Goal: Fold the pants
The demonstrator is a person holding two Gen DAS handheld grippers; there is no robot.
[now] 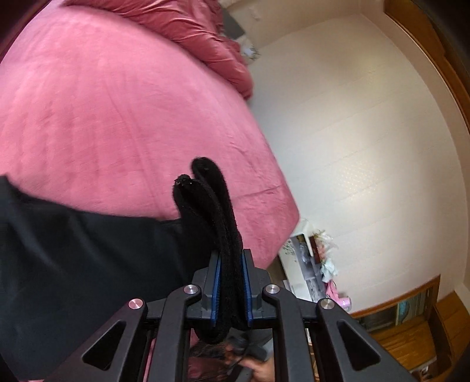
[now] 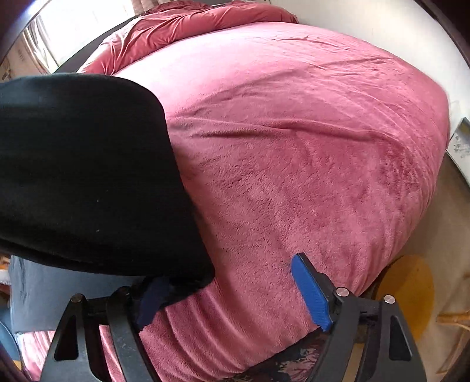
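Black pants [image 1: 73,264] hang over a pink fleece bed cover [image 1: 117,102]. My left gripper [image 1: 231,255] is shut on a thick doubled edge of the pants, and this edge [image 1: 205,188] sticks out past the blue pads. In the right wrist view the pants [image 2: 88,176] form a broad black sheet on the left, above the bed cover [image 2: 293,147]. My right gripper [image 2: 226,273] stands open over the cover. Its right pad [image 2: 311,293] is bare. Its left pad [image 2: 148,305] is partly under the lower corner of the black fabric, with nothing pinched.
A crumpled pink duvet [image 1: 191,29] lies at the far end of the bed [image 2: 176,23]. Beyond the bed's edge are a white wall, boxes and small clutter [image 1: 305,264] and a wooden shelf [image 1: 411,305]. A yellow round shape [image 2: 411,293] lies on the floor. Grey-blue cloth [image 2: 44,293] shows lower left.
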